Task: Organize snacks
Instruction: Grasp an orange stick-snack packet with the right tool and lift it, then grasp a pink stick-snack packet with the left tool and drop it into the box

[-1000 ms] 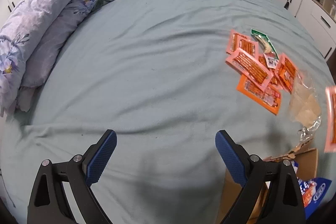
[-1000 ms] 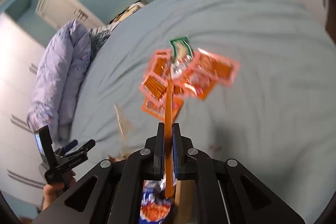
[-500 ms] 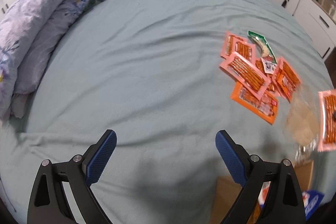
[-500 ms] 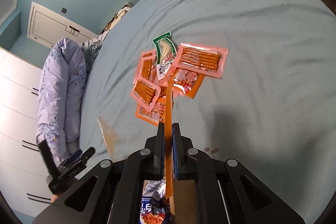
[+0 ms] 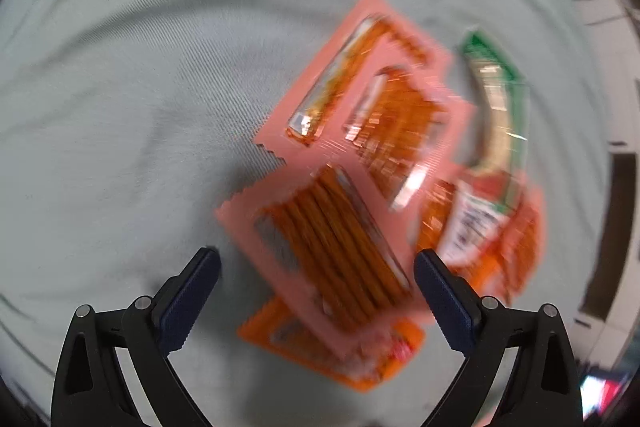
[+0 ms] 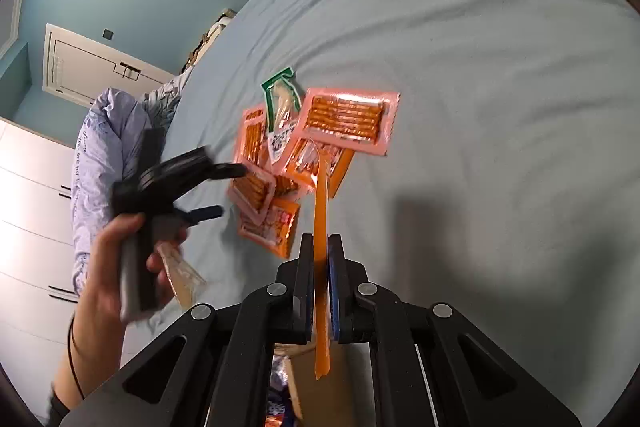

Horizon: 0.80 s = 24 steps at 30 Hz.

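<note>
Several orange snack packets lie in a loose pile (image 6: 304, 151) on the pale blue bed sheet, with a green packet (image 5: 496, 107) among them. My left gripper (image 5: 316, 267) is open and hovers just above the pile, a pink-orange packet of sticks (image 5: 332, 251) between its fingers. It shows in the right wrist view (image 6: 224, 187), held by a hand. My right gripper (image 6: 320, 255) is shut on an orange snack packet (image 6: 322, 227), seen edge-on, held above a cardboard box (image 6: 304, 379).
A rolled lilac duvet (image 6: 104, 139) lies at the far left of the bed. A clear plastic bag (image 6: 184, 275) lies near the box. White cupboards (image 6: 32, 211) stand at the left. Other packets show inside the box (image 6: 276, 407).
My left gripper has swung right and down over the snack pile, still open. My right gripper keeps hold of the orange packet above the box.
</note>
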Each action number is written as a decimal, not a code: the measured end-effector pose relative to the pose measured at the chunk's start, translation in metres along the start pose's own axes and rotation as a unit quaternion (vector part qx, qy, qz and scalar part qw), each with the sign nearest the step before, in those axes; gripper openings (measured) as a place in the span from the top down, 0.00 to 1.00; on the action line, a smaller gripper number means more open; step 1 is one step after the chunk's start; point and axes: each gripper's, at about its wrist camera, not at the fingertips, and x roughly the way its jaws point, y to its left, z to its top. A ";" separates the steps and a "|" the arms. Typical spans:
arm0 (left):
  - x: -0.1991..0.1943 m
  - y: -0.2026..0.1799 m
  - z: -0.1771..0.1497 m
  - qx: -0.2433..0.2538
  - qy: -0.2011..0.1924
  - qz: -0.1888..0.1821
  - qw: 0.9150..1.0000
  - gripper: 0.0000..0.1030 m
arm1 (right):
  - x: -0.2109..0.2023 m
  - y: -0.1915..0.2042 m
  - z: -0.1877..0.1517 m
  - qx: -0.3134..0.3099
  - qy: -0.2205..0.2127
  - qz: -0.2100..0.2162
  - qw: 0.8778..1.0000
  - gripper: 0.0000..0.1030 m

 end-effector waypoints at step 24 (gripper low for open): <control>-0.210 0.063 -0.145 0.055 -0.162 -0.126 0.977 0.71 | -0.013 0.011 -0.005 -0.029 -0.022 -0.036 0.999 0.96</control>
